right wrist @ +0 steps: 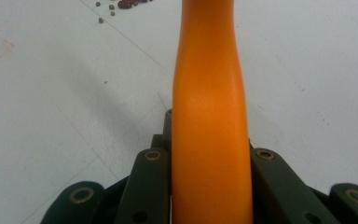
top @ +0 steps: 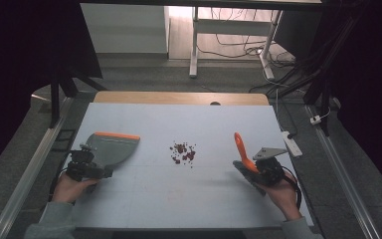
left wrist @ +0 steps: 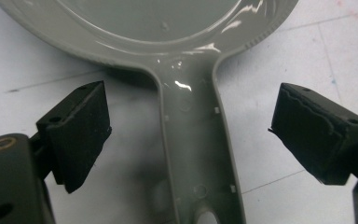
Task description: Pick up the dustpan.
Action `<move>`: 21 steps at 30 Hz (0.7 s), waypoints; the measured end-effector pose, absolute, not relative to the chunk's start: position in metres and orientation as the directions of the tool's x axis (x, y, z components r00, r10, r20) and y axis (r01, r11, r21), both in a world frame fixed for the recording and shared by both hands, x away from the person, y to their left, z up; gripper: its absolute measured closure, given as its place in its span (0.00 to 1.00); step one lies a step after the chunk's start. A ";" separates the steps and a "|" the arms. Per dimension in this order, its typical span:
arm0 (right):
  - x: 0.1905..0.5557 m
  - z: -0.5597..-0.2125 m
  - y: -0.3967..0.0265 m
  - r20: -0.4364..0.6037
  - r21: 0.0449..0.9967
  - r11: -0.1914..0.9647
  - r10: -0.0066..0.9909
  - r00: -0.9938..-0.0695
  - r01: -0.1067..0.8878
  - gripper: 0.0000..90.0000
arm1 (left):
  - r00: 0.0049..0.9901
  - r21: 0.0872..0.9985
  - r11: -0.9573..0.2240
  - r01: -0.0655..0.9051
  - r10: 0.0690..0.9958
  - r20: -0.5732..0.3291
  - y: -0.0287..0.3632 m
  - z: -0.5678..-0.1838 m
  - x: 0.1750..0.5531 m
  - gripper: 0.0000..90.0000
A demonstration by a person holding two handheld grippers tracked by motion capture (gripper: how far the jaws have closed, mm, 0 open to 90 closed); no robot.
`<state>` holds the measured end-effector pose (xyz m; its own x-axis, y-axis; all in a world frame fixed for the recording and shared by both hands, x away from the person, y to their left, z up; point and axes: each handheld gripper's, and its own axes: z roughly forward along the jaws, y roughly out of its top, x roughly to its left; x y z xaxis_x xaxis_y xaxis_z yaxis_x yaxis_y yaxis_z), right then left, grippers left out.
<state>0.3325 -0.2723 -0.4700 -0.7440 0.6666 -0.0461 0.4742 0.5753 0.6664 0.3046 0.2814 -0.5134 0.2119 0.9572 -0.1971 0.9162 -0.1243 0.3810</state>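
Gaping wide astride the dustpan handle (left wrist: 200,154), the left tool (left wrist: 189,135); right tool (right wrist: 209,186) clamped on the orange brush handle (right wrist: 209,116).

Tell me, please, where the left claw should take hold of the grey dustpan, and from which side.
Grip the dustpan by its flat, narrow handle, probably from above, because it lies flat on the table. The handle runs straight between the pads of the open left claw, which stand on either side without touching it. The wide pan with its raised rim looks too broad.
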 end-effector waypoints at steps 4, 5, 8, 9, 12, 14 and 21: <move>0.333 -0.470 -0.273 -0.048 0.665 0.576 0.668 -0.743 0.475 0.86 | 0.195 0.370 -0.109 0.923 0.959 -0.204 0.282 -0.518 0.307 0.17; 0.333 -0.470 -0.273 -0.049 0.664 0.577 0.667 -0.743 0.475 0.86 | 0.195 0.370 -0.108 0.923 0.959 -0.205 0.282 -0.519 0.307 0.18; 0.333 -0.471 -0.272 -0.049 0.664 0.579 0.666 -0.744 0.474 0.86 | 0.195 0.368 -0.109 0.923 0.959 -0.205 0.281 -0.520 0.309 0.20; 0.333 -0.471 -0.272 -0.052 0.664 0.580 0.665 -0.745 0.471 0.86 | 0.192 0.370 -0.105 0.923 0.960 -0.206 0.281 -0.521 0.309 0.22; 0.333 -0.471 -0.272 -0.051 0.665 0.579 0.665 -0.745 0.472 0.86 | 0.187 0.378 -0.092 0.921 0.957 -0.222 0.282 -0.522 0.310 0.24; 0.333 -0.471 -0.272 -0.055 0.664 0.583 0.664 -0.746 0.469 0.86 | 0.183 0.380 -0.084 0.921 0.955 -0.232 0.283 -0.524 0.311 0.26; 0.333 -0.472 -0.272 -0.057 0.661 0.586 0.663 -0.747 0.469 0.86 | 0.164 0.395 -0.063 0.917 0.960 -0.227 0.284 -0.523 0.311 0.36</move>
<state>0.3335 -0.2716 -0.4716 -0.7466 0.6628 -0.0575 0.4693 0.5859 0.6607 0.3110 0.2837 -0.5235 0.1639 0.9600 -0.2271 0.9166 -0.0631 0.3948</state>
